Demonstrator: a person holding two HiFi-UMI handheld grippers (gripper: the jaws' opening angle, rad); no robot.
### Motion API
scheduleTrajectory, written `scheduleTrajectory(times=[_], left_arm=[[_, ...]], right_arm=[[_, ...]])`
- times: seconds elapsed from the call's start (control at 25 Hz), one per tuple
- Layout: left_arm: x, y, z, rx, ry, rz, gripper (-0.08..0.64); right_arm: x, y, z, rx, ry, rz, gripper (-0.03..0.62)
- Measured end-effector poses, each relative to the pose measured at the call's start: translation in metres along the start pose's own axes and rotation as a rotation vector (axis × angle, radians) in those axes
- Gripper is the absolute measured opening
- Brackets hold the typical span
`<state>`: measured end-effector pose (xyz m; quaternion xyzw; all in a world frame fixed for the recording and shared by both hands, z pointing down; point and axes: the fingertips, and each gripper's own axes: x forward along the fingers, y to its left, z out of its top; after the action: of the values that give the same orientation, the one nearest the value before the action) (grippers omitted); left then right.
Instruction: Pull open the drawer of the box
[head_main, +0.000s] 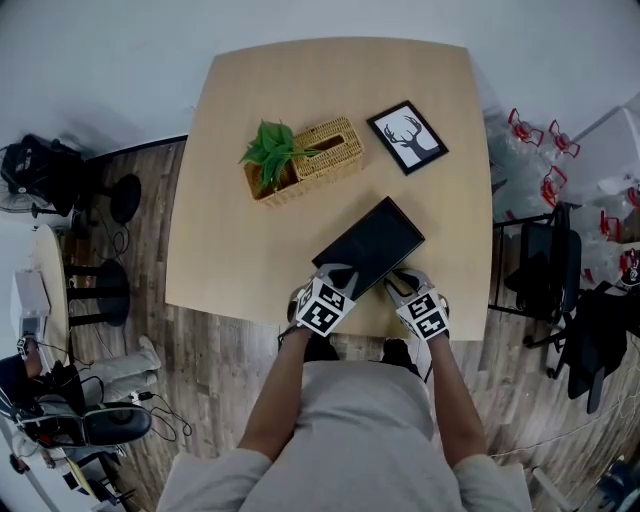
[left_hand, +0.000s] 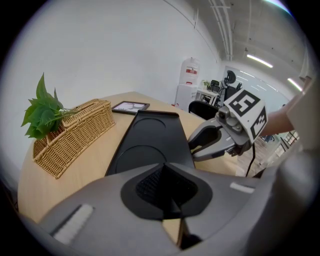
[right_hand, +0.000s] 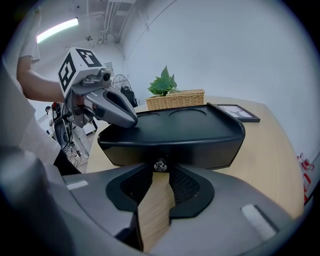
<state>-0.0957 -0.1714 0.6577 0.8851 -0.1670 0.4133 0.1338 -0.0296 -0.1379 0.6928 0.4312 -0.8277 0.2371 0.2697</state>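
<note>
Squarely between right claw (right_hand: 160, 173) tips: drawer knob (right_hand: 160, 165)

pale wooden surface (head_main: 230, 250) before plain white wall (head_main: 100, 60); grey-brown plank floor (head_main: 200, 370) below; black office chair (head_main: 548, 270) off the right edge; lit ceiling strip lights (left_hand: 260, 61).

No readable text, numbers or brand names anywhere. The near-left marker cube (head_main: 325, 306) and near-right marker cube (head_main: 428, 318) carry only black-and-white square code patterns, no letters, and the framed picture (head_main: 407, 137) at the table's far right shows a deer head with no caption. In the left gripper view, the red label (left_hand: 190, 70) on a white unit far back in the room is too small to read.
</note>
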Motion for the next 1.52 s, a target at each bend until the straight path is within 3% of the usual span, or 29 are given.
scheduleTrajectory(times=[0.48,0.88,1.52], left_arm=[[-0.0011,-0.0010,-0.0002,-0.001,0.001,0.002,0.054],[0.0003,-0.0019,-0.0012,-0.003,0.001,0.001,0.054],[0.0006,0.0007,-0.0008,0.003,-0.012,0.014,0.054]], right_arm=[[0.0017,-0.0004,0.0002,0.010,-0.008,-0.012,0.081],[0.0066,-0.0035,-0.0031,0.055,-0.031,-0.098,0.072],[0.0077,-0.0050,-0.0020,0.058,-0.053,-0.092,0.071]])
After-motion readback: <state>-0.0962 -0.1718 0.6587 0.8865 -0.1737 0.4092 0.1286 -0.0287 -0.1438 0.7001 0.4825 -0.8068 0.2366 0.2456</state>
